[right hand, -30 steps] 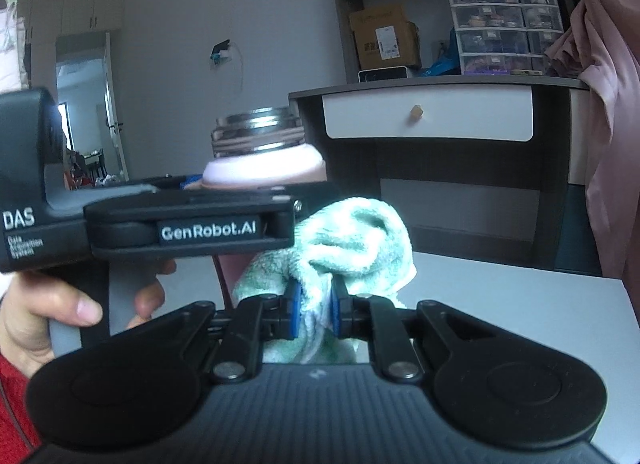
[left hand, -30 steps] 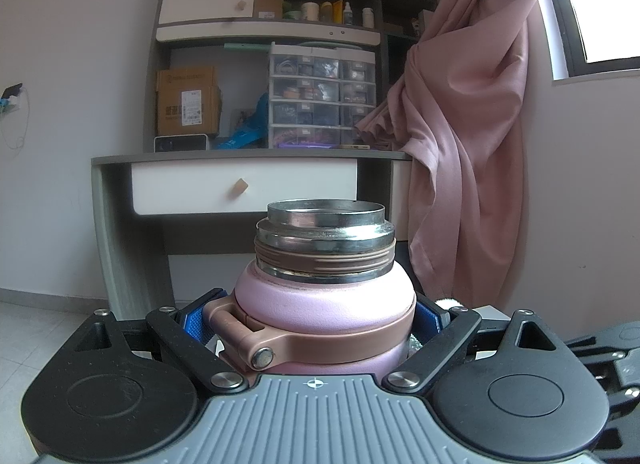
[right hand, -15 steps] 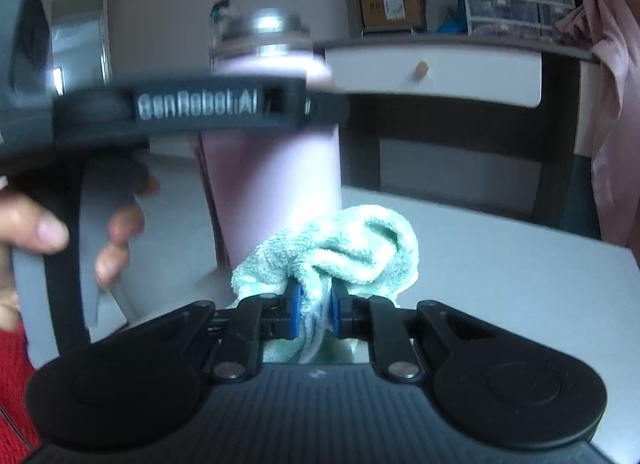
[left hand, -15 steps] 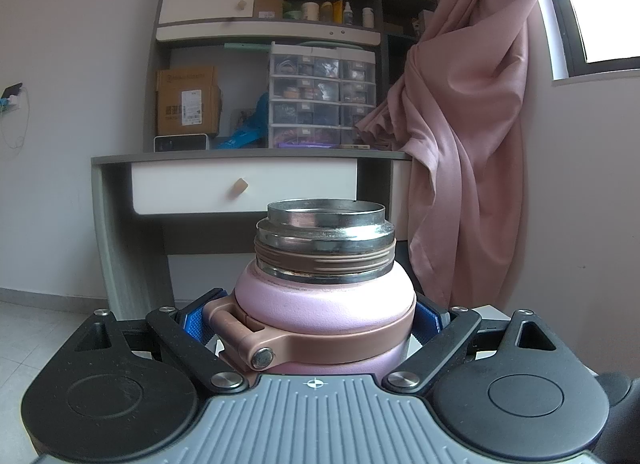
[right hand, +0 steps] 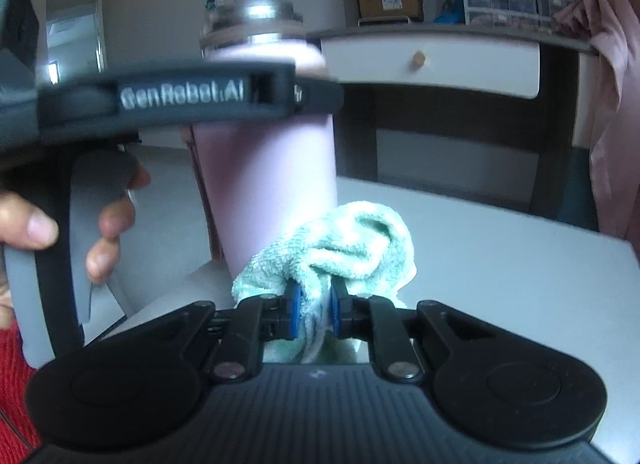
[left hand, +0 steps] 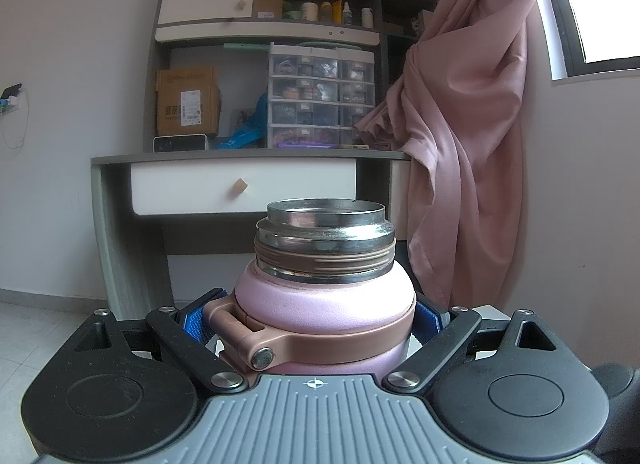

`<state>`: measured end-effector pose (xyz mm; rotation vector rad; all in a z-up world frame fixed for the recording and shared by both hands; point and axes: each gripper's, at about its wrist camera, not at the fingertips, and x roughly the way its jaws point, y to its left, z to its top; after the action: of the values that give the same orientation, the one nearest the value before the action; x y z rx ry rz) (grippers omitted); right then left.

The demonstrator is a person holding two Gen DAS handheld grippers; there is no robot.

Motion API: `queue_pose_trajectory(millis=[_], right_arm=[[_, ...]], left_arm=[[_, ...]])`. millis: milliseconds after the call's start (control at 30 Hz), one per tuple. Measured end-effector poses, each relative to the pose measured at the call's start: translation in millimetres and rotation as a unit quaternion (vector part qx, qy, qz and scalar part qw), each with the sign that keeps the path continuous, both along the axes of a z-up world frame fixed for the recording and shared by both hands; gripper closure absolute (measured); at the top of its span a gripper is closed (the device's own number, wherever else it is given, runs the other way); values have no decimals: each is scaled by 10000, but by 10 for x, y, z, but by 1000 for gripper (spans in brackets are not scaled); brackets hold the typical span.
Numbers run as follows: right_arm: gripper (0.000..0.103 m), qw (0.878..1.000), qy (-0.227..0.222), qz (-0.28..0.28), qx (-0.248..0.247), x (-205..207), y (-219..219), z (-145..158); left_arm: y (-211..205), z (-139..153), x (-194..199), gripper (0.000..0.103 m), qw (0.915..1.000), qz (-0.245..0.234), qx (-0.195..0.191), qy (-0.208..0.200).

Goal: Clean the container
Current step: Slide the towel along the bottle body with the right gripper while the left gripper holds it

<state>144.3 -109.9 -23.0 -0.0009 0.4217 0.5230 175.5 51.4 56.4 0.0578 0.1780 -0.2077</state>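
While flask (left hand: 324, 300) stays clamped, cloth (right hand: 340, 240) lowered.

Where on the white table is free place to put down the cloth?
Free: the white table right of the green cloth, toward its far edge. Crowded: left, where the pink bottle and the left gripper holding it stand.

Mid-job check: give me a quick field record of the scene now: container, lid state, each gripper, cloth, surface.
container: pink flask, upright
lid: off, steel mouth open
left gripper: shut on the flask's shoulder
right gripper: shut on the mint-green cloth
cloth position: low beside the flask's body; contact unclear from blur
surface: white table
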Motion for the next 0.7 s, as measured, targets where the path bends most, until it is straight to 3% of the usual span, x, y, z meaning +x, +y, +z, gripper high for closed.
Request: queue_pose_trajectory(millis=[333,700], right_arm=[[88,9979,-512,182,341,-40,-184,276],[88,9978,-166,444,469,200,-287,130]], left_arm=[[-24,-10,17,11,10000,22,5,2],[-34,14,27,11,10000,13,8,0]])
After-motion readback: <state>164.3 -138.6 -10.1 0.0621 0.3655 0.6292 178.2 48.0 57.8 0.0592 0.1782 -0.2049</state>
